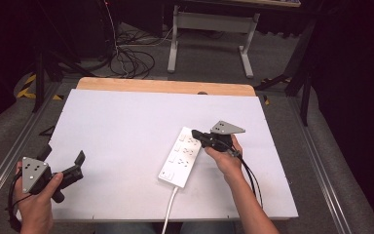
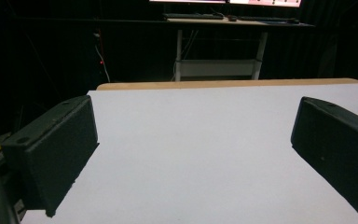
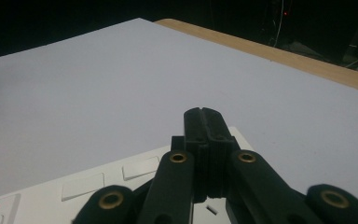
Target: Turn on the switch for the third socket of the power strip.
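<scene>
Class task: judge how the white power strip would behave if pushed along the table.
The power strip lies flat and long, so it would probably slide, not roll or tip. Its rigid-looking casing likely keeps shape. Its trailing cord may drag and swing it.

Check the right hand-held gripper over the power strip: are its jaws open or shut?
Shut. The right hand-held gripper shows both jaws pressed together with nothing between them, tips above the white power strip.

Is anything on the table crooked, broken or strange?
Nothing looks damaged or spilled. The power strip lies at a slant on the white table, its cord running off the near edge. The right tongs, shut, hover over its far end.
</scene>
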A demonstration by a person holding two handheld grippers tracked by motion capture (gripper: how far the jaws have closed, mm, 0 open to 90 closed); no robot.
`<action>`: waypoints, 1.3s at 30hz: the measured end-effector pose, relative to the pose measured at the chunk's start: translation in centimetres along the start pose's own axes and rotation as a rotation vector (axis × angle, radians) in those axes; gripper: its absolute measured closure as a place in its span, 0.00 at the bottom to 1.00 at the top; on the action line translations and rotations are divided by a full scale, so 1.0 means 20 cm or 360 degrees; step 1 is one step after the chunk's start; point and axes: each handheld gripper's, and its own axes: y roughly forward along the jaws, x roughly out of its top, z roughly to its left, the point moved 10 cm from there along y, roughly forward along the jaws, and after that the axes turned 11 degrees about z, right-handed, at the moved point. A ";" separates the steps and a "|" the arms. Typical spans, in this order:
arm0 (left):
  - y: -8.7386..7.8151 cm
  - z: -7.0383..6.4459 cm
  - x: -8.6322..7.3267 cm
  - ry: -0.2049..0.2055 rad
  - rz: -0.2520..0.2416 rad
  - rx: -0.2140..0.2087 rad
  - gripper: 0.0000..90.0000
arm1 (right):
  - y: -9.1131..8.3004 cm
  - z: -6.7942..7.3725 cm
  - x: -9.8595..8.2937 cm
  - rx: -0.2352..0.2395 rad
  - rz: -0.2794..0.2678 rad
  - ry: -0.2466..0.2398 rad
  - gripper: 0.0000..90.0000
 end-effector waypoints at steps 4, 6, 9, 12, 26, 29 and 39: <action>0.00 0.00 0.00 0.0003 -0.0001 -0.0001 0.01 | 0.00 0.00 0.00 0.0005 0.0009 -0.0002 1.00; 0.00 0.00 0.00 0.0005 0.0000 -0.0001 0.01 | 0.00 0.00 0.00 0.0004 0.0015 -0.0003 1.00; 0.00 0.00 0.00 0.0005 0.0001 0.0002 0.01 | 0.01 -0.01 0.03 0.0007 0.0004 -0.0001 1.00; 0.00 0.00 0.00 0.0008 0.0004 0.0006 0.01 | 0.03 0.00 0.04 0.0010 0.0009 -0.0007 1.00; 0.00 0.00 0.00 0.0016 0.0008 0.0003 0.01 | 0.08 0.01 0.03 0.0015 0.0046 -0.0029 1.00; 0.00 0.00 0.00 0.0015 0.0009 0.0001 0.01 | 0.09 0.01 0.02 0.0019 0.0052 -0.0027 1.00; 0.00 0.00 -0.01 0.0012 0.0010 0.0001 0.01 | 0.17 0.03 0.01 0.0021 0.0101 -0.0046 1.00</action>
